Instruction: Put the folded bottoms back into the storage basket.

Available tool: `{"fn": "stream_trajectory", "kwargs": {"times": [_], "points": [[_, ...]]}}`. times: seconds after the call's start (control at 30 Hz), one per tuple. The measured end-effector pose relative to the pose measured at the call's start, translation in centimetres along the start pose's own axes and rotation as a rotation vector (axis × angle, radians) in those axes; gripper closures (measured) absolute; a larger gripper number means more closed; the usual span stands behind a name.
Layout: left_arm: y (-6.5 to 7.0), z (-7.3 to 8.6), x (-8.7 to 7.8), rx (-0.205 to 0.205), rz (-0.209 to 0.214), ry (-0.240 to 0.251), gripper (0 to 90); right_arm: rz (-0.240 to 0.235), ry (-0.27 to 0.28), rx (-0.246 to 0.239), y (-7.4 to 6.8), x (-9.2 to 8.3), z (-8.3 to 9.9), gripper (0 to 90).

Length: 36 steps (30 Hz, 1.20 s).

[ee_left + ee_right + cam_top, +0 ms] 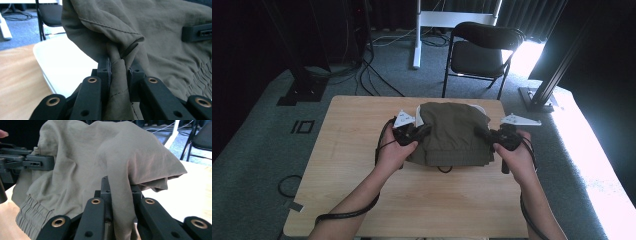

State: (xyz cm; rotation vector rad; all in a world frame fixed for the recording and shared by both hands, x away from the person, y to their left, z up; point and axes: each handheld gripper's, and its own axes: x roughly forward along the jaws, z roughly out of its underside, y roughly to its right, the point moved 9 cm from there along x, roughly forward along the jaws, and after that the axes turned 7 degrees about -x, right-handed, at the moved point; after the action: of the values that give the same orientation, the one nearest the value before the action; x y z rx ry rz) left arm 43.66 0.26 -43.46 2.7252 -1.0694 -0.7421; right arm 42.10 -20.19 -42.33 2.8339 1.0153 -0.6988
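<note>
A folded olive-green garment point(452, 132) with an elastic waistband lies in the middle of the wooden table point(347, 150), its far part over a white tray point(419, 112). My left gripper point(423, 132) is shut on a fold of cloth at the garment's left edge; in the left gripper view the garment point(155, 37) is pinched between the jaws point(119, 68). At the garment's right edge my right gripper point(478, 133) is shut on another fold, and the garment point(105, 152) bunches up over my right gripper point(121, 186). The white tray point(67, 65) lies under the lifted cloth.
A black folding chair point(482, 50) stands beyond the far edge of the table, next to a white desk leg point(417, 35). Black stands point(302, 75) and cables lie on the grey carpet to the left. A drawstring loop point(444, 169) hangs at the garment's near edge.
</note>
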Motion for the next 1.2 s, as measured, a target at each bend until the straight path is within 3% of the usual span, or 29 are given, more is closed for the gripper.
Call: {"fn": "stream_trajectory", "kwargs": {"times": [0.13,0.17,0.47,0.73,0.87,1.03,1.2], "points": [[0.0,-1.1,0.8,0.019,0.006,0.012,79.0,0.024,0.000,0.001,1.0,0.5,-0.7,80.7],[-0.1,-1.4,1.4,0.010,0.007,0.014,79.0,0.037,0.001,0.013,1.8,0.8,-1.0,80.7],[-0.9,-3.2,4.0,-0.021,0.000,0.026,79.2,0.063,0.005,0.068,4.8,2.0,-2.2,80.7],[-2.1,-4.8,6.7,-0.044,-0.018,0.031,79.4,0.109,0.001,0.080,7.3,3.7,-3.4,80.7],[-2.8,-4.7,7.9,-0.071,-0.014,0.015,79.4,0.124,-0.018,0.091,8.3,4.6,-3.5,80.7],[-3.7,-3.8,8.9,-0.075,-0.027,-0.006,79.4,0.124,-0.037,0.103,9.0,5.7,-3.0,80.7],[-4.9,-2.4,10.4,-0.085,-0.050,-0.049,79.4,0.128,-0.065,0.131,10.1,7.8,-1.2,80.6]]}}
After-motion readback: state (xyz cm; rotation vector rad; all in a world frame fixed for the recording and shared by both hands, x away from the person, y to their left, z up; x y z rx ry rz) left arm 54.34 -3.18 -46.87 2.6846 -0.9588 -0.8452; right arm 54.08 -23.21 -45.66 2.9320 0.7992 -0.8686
